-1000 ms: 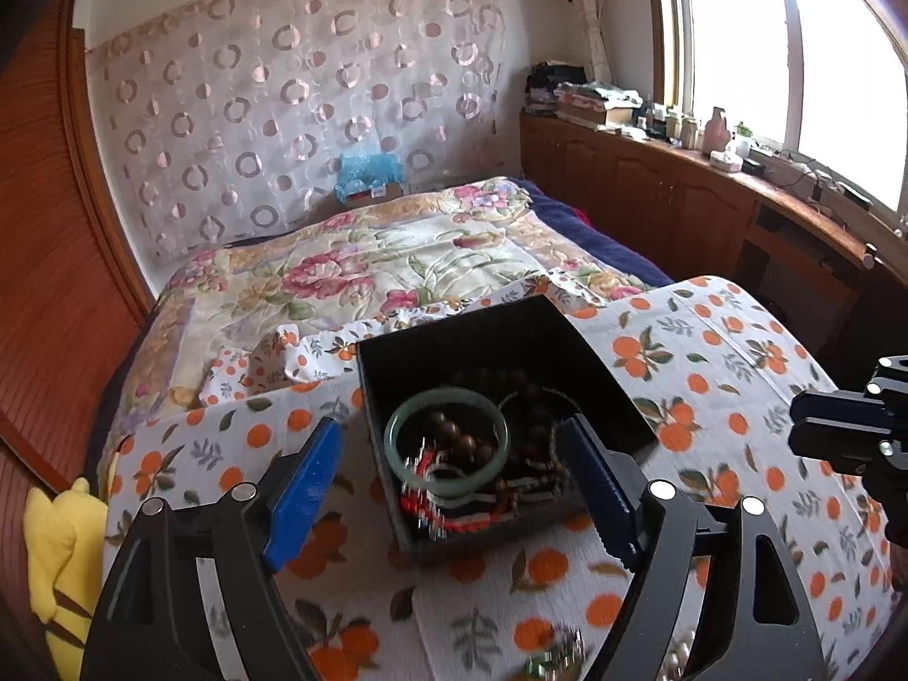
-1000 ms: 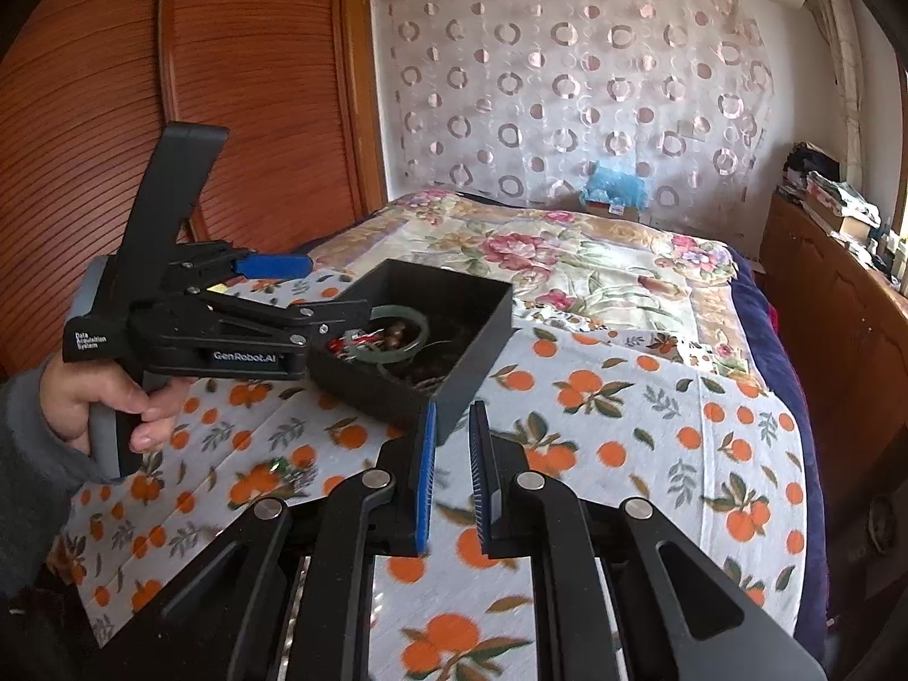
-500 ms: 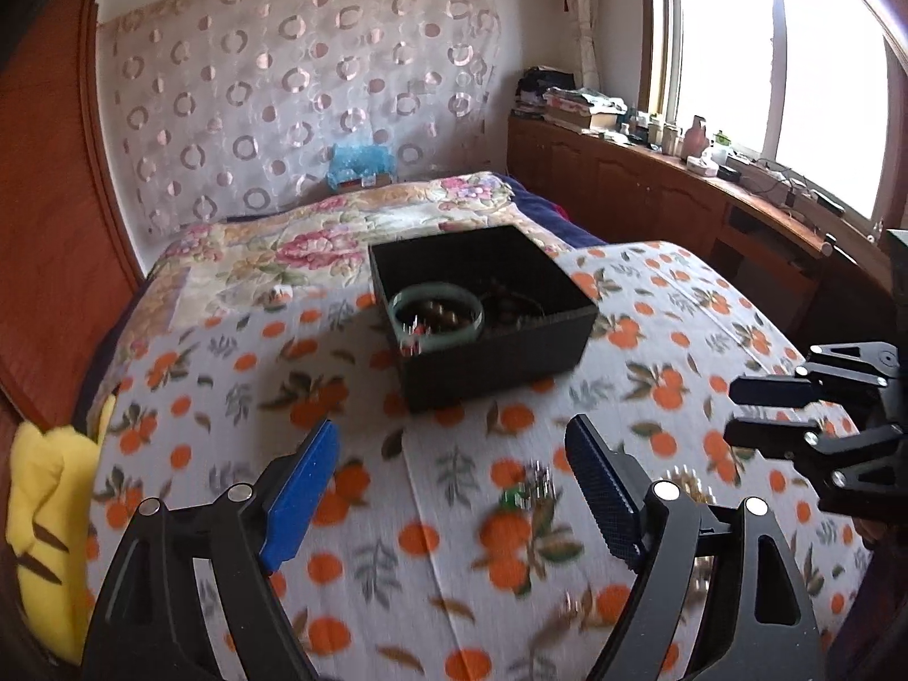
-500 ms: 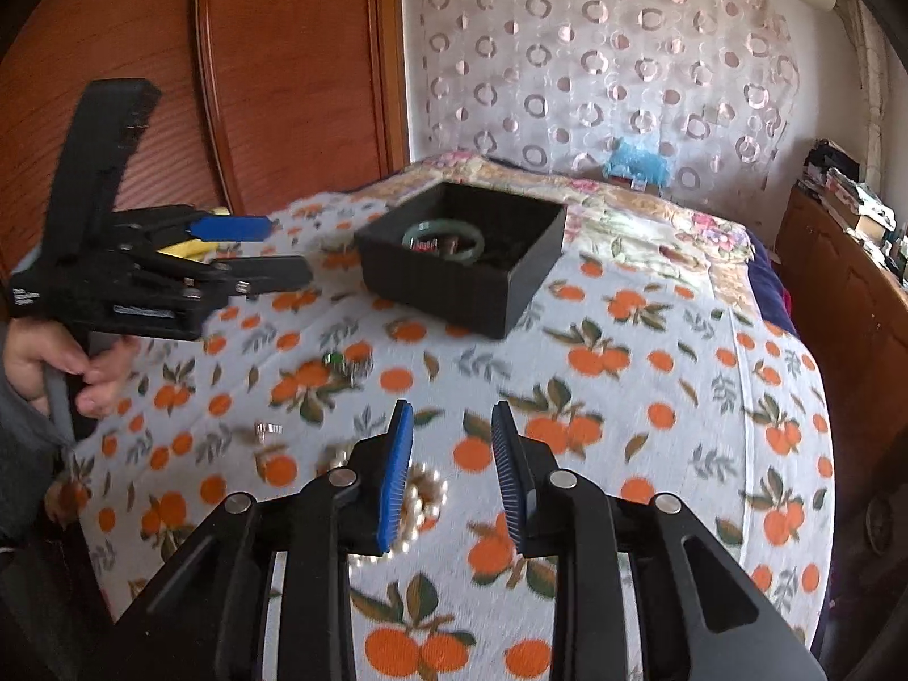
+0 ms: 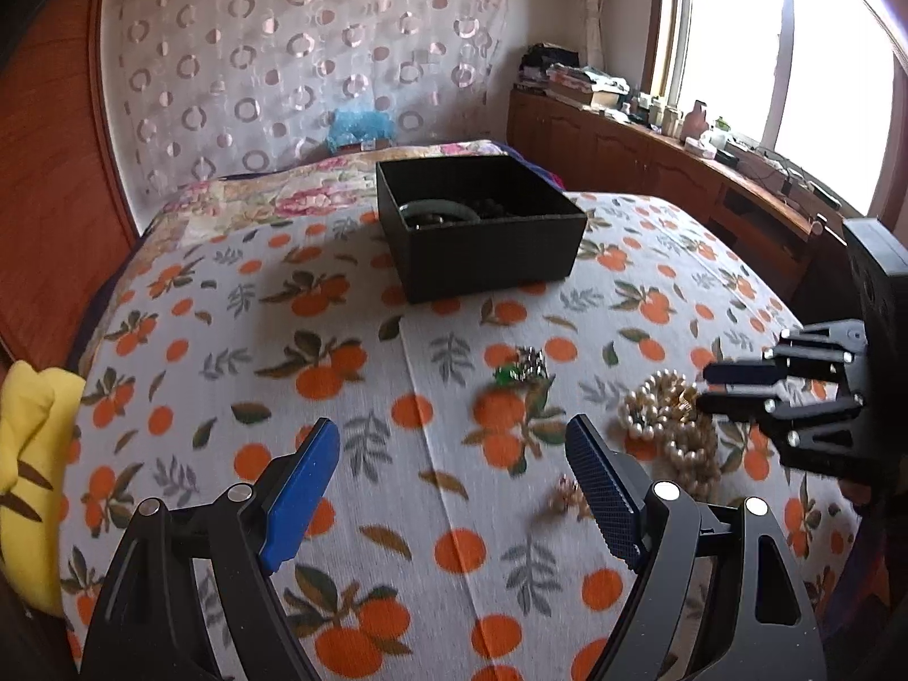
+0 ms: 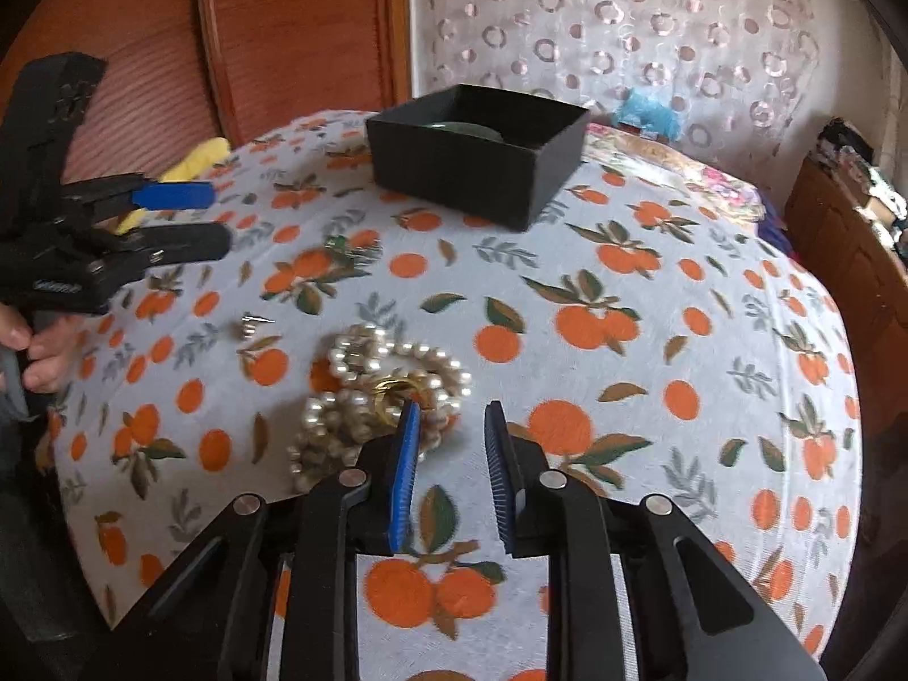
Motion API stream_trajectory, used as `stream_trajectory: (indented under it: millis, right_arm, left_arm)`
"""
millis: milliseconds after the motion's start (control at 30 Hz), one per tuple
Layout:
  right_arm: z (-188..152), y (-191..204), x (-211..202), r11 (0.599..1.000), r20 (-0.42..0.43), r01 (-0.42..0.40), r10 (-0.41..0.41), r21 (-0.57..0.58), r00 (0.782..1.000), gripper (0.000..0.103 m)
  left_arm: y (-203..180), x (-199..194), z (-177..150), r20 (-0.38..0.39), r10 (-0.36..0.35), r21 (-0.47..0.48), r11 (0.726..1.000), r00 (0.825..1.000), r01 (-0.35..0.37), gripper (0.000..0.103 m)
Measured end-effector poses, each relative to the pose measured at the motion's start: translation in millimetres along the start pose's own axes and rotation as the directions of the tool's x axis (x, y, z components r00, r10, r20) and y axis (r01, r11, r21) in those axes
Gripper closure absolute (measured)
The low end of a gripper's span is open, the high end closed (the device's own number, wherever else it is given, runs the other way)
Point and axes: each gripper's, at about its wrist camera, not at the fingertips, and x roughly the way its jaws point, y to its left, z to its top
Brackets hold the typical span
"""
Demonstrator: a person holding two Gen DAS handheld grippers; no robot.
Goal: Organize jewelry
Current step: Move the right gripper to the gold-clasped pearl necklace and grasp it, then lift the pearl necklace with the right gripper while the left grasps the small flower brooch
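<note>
A black open box stands at the far side of the orange-print cloth, with a green bangle and dark beads inside. A pile of pearl strands with a gold ring lies near me. A green-stone piece and a small metal piece lie loose. My left gripper is open and empty above the cloth, left of the pearls. My right gripper is open and empty, just right of the pearls; it also shows in the left wrist view.
The cloth covers a rounded table before a flowered bed. A yellow cloth lies at the table's left edge. A wooden cabinet with clutter runs under the window at right.
Both grippers have pulled back from the box toward the near side and lower. The right gripper's jaws have opened wider and now hover by the pearls.
</note>
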Motion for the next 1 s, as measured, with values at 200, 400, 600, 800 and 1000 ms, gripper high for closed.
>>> stream_trajectory:
  millis: [200,400,600,800,1000]
  right_arm:
    - [2,-1,3,1.000,-0.008,0.003,-0.003,0.004,1.000,0.078]
    - [3,1,4,0.999,-0.012,-0.035,0.035,0.004,0.999,0.094]
    - [2,-1,-4,1.000,0.025,-0.026,0.026,0.010,0.999,0.095]
    - [12,-9,-27,0.999,0.103,-0.006,0.003,0.033,0.995,0.095]
    - [19,-15,-43,0.999,0.147,0.011,-0.017,0.044,0.989,0.095]
  left_arm:
    - [-7,0,-5,-0.014,-0.022,0.006,1.000,1.000,0.022,0.025]
    - [-16,1,-10,-0.029,-0.039,0.025,0.999,0.999,0.039,0.025]
    - [-23,5,-13,-0.047,-0.056,0.032,0.998,0.997,0.058,0.025]
    - [-34,6,-16,-0.060,-0.069,0.062,0.995,0.996,0.073,0.025]
    - [-45,10,-19,-0.078,-0.085,0.091,0.992,0.993,0.092,0.046]
